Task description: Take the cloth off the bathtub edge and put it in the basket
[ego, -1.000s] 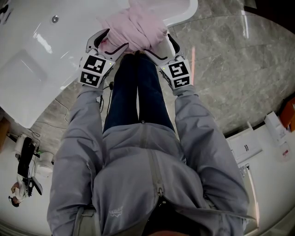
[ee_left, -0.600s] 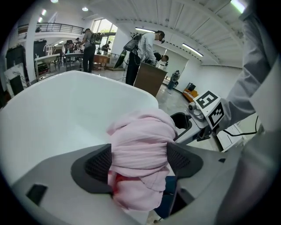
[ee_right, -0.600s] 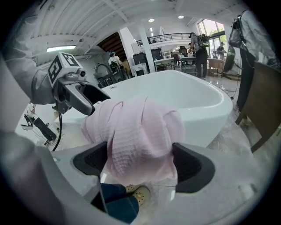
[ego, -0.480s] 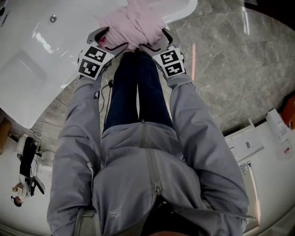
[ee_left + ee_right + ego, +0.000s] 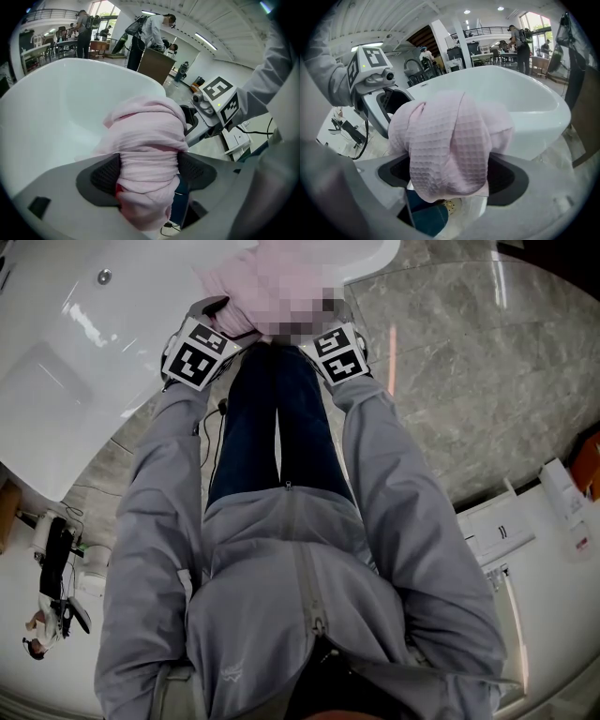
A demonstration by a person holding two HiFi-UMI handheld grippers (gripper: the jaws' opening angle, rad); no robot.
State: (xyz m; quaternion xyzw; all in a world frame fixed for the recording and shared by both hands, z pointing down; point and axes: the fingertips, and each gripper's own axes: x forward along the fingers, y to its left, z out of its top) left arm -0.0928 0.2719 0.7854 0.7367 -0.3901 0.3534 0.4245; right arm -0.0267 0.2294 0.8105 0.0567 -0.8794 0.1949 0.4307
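**Head view.** The pink cloth (image 5: pixel 251 279) lies bunched over the rim of the white bathtub (image 5: pixel 94 362), at the top of the frame. Part of it is under a mosaic patch. The left gripper (image 5: pixel 221 317) and right gripper (image 5: pixel 330 315) sit at either end of the bundle. Both point down and away from the person, marker cubes facing up. Grey sleeves run back to the body, with dark trousers (image 5: pixel 267 427) between them. Grey marble floor (image 5: pixel 469 381) to the right of the tub.

**Left gripper view.** The jaws stand wide apart and have just been opening. The cloth sits between them and fills the gap. Its sides lie against both dark pads (image 5: pixel 105 174), and it bulges wider above them. I read no grip: open around the cloth. The bundle rests on the tub rim, with the tub's hollow to the left. The right gripper is just beyond the cloth on the right, its cube visible. People (image 5: pixel 150 28) stand at desks far behind.

**Right gripper view.** These jaws also stand wide apart. A waffle-textured fold of the cloth hangs down between the pads, close against both, and is not clamped. Trousers show through the gap below it. The tub curves off behind and to the right. The left gripper is at the far end of the cloth, upper left.
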